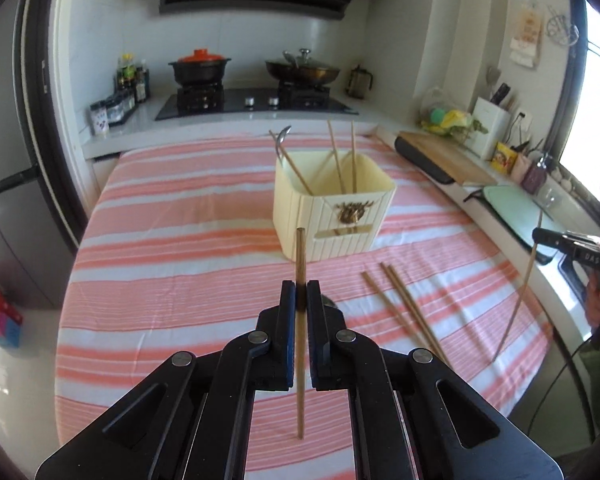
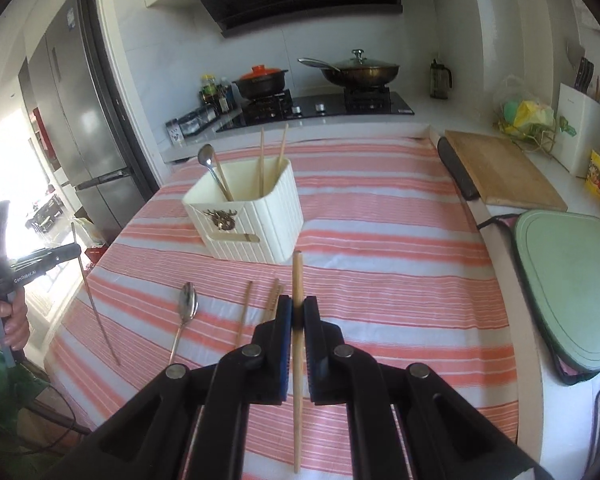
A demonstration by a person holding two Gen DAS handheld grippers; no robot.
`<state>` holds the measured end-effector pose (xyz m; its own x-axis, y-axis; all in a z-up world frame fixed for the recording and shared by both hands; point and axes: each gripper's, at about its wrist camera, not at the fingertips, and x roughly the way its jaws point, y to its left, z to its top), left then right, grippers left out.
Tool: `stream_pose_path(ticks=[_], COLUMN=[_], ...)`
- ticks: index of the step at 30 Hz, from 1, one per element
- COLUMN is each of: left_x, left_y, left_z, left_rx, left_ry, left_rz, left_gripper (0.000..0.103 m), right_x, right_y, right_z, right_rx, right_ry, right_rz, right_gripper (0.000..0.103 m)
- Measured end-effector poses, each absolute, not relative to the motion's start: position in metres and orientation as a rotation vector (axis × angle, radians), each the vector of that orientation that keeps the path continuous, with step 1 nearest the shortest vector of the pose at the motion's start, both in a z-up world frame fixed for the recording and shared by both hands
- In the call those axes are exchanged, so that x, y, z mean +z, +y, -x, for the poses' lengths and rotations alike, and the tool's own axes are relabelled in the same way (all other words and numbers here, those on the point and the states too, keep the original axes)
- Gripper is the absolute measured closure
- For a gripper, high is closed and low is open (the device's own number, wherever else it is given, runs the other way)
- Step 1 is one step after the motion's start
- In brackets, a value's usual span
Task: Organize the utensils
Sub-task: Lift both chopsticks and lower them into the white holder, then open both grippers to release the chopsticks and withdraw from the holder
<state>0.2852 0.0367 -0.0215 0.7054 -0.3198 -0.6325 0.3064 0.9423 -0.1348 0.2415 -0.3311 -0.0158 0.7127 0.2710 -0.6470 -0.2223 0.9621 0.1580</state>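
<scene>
My left gripper is shut on a wooden chopstick held upright above the striped cloth; the same gripper shows at the left edge of the right wrist view. My right gripper is shut on another wooden chopstick, also upright, and the right gripper appears far right in the left wrist view. A cream utensil holder stands ahead, holding a spoon and three chopsticks. Loose chopsticks and a metal spoon lie on the cloth.
A pink-striped cloth covers the table. Behind it is a hob with a black pot and a lidded pan. A wooden board and a green board lie on the right counter. A fridge stands left.
</scene>
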Motion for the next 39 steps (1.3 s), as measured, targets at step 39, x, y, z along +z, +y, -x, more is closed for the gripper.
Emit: stream_pose_path(ticks=[39], left_x=[0.025], left_y=[-0.012], left_z=[-0.486], left_rx=[-0.263], left_ry=[0.714], left_rz=[0.215], left_gripper=[0.099], right_x=[0.039], right_y=[-0.203], right_z=[-0.453], right_rx=[0.355], right_ry=[0.56], right_rz=[0.022], right_gripper=[0.097])
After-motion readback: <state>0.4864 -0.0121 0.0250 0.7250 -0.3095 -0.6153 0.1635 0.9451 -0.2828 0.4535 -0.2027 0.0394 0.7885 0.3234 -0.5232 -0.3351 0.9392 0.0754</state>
